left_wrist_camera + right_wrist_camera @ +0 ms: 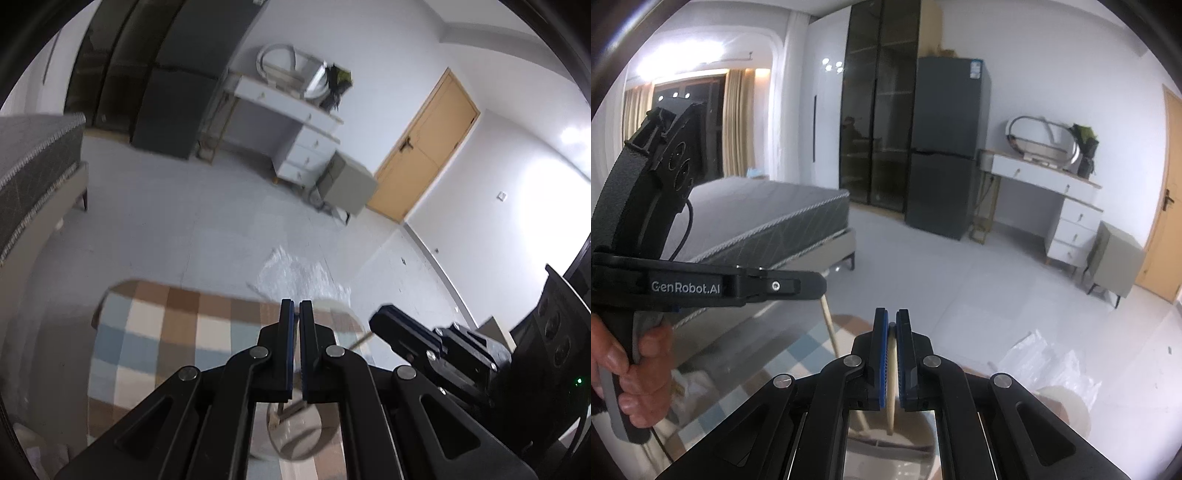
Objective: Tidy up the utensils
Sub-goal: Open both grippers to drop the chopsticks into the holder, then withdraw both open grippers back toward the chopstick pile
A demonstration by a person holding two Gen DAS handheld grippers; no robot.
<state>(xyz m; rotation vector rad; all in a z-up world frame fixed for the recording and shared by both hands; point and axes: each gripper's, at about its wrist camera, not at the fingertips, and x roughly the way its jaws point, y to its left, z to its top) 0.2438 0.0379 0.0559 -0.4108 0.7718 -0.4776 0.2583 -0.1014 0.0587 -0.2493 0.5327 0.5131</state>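
Now: both tools hang low over a checked cloth (pixel 147 332) covering the surface, side by side and close together.
Left tool (pixel 297 306): pads pressed together. From its own camera nothing shows between the tips. From the other side a wooden chopstick (pixel 830 328) slants down out of its tip, so it looks pinched there.
Left hand (pixel 631 369): fingers wrapped round the grey handle of that tool, with a black cable trailing behind it.
Right tool (pixel 892 314): pads nearly together, clamping a pale chopstick (pixel 892 369) that stands roughly upright between the blue pads, its lower end poking out beneath them.
Under the tools: a shiny round vessel (pixel 295 446) sits on the cloth just below the jaws. It is blurred, and I cannot tell what it holds.
Chopsticks: both are up in the tools, apart from each other, above the cloth. Whether either touches the vessel I cannot tell.
Floor: pale tiles, with a crumpled sheet of clear plastic (pixel 295 273) lying just beyond the edge of the surface.
Room behind: a bed (pixel 757 210) with a grey mattress, a dark fridge (pixel 945 147) and a wooden door (pixel 424 147).
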